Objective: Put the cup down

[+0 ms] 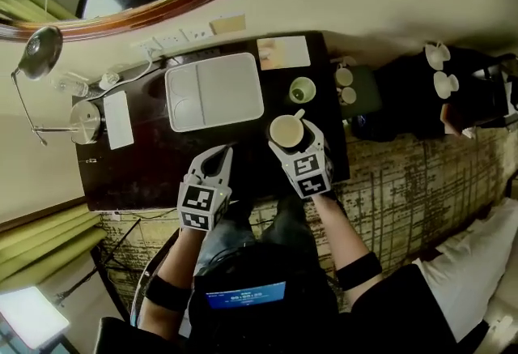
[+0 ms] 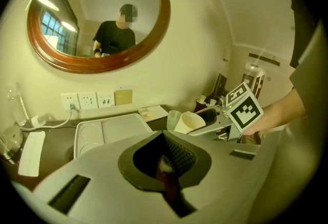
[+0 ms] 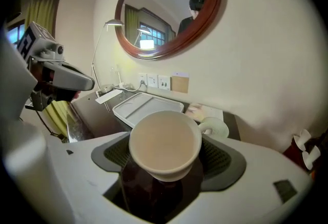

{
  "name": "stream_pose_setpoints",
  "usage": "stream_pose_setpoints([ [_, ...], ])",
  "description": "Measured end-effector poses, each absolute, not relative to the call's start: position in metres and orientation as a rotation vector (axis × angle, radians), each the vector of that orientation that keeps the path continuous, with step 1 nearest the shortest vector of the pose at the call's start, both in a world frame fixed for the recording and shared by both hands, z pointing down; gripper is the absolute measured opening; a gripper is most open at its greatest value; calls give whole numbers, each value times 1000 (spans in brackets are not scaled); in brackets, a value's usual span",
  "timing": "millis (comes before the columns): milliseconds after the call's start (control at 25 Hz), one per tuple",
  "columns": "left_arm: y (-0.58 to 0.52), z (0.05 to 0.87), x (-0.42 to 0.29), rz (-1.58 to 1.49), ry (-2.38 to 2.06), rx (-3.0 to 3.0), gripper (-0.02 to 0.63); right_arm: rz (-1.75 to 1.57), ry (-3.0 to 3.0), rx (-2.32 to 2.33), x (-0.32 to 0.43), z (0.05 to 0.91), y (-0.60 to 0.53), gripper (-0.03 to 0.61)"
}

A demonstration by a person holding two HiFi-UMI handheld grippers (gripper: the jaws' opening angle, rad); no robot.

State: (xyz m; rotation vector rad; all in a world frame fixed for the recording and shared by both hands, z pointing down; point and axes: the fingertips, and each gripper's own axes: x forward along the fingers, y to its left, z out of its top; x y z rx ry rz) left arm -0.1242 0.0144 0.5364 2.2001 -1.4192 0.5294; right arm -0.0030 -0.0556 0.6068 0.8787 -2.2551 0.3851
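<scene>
Cream ceramic cup (image 3: 165, 141) gripped, jaws wide, in my right tool (image 1: 289, 142); lower level onto dark surface (image 1: 154, 174), avoiding white tray (image 1: 214, 91) at 10 o'clock.

Tray (image 1: 214, 91) on desk (image 1: 150, 176), tumbler (image 1: 303, 90) right of tray, cup (image 1: 286, 131) before tumbler

**Hidden, cropped or too small to tell**

In the head view only the rim and handle of the cup (image 1: 286, 131) show. Its wall and foot are hidden between the jaws of the right gripper (image 1: 296, 143), which clasp it. In the right gripper view the cup's bowl covers the spots where the pads meet it, and also the tabletop (image 3: 91, 115) beneath. In the left gripper view the left gripper (image 2: 165, 138) hides the near edge of the tray (image 2: 113, 128). The head view's top edge cuts off the mirror (image 1: 146, 14). Print on the card (image 1: 283, 53) at the tabletop's back edge is too small to read. Whether the small cup (image 1: 303, 90) near the right edge holds anything cannot be told.
</scene>
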Motion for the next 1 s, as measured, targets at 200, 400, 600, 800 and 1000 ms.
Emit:
stream_pose_setpoints([
  [200, 17, 537, -143, 514, -1478, 2151, 1, 269, -2342, 695, -61, 588, -72, 419],
  [400, 14, 536, -166, 492, -1555, 2102, 1, 112, -2431, 458, -138, 568, -91, 419],
  [600, 2, 541, -192, 463, -1636, 2039, 1, 38, -2458, 285, -206, 571, -110, 420],
  [800, -16, 554, -219, 442, -1684, 1990, 1, 27, -2466, 174, -262, 588, -127, 420],
  [1000, -33, 570, -237, 424, -1709, 1953, 1, 30, -2470, 122, -304, 611, -143, 420],
])
